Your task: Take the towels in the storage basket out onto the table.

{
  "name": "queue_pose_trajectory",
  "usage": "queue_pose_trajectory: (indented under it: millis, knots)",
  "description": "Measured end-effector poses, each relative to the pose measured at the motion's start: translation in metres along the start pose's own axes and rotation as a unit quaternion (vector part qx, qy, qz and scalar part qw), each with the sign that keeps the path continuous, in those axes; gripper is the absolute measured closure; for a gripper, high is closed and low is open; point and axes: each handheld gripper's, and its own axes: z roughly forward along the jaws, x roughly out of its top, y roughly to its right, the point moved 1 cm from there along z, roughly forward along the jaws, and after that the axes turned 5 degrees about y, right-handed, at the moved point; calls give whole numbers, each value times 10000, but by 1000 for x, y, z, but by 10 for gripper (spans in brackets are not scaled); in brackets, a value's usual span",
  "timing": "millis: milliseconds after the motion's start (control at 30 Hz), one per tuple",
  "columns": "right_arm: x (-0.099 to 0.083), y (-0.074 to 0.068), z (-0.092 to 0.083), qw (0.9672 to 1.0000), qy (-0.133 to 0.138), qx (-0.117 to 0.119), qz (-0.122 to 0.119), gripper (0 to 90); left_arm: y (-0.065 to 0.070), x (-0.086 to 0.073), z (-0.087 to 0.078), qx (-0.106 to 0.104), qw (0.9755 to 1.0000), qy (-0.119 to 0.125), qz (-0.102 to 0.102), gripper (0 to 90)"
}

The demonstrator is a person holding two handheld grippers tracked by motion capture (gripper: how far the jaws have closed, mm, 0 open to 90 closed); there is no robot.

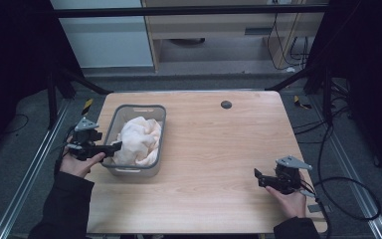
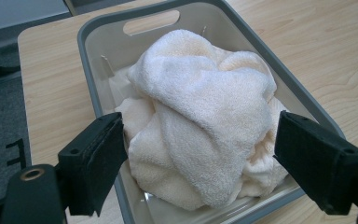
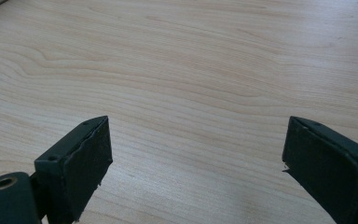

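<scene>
A cream towel (image 1: 140, 138) lies crumpled in a grey plastic basket (image 1: 139, 107) on the left part of the wooden table (image 1: 214, 144). My left gripper (image 1: 114, 146) hovers at the basket's left side, pointing across it. In the left gripper view the towel (image 2: 205, 93) bulges above the basket's rim (image 2: 86, 46), and my left gripper (image 2: 200, 128) stands open, its pads apart from the cloth. My right gripper (image 1: 257, 175) rests open near the table's front right. In the right gripper view the right gripper (image 3: 198, 133) has bare wood (image 3: 191, 70) between its fingers.
A small black round cap (image 1: 226, 104) sits in the tabletop near the far edge. Black cables (image 1: 348, 184) loop on the floor to the right of the table. Metal rails (image 1: 35, 164) run along the floor on the left.
</scene>
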Motion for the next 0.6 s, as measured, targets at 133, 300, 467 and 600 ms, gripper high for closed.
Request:
queue_pose_trajectory:
  millis: [133, 300, 467, 600]
  knots:
    - [0, 1, 1, 10000, -3, -4, -74, 80, 1, 5, 6, -59, 9999, -119, 31, 144]
    - [0, 1, 2, 9999, -38, -7, -99, 78, 4, 10, 16, -109, 9995, -279, 97, 135]
    - [0, 0, 2, 10000, -64, 28, -57, 77, 6, 15, 21, -135, 9992, -369, 123, 127]
    - [0, 0, 2, 9999, -73, 27, -69, 76, 9, 19, 28, -150, 9985, -499, 184, 123]
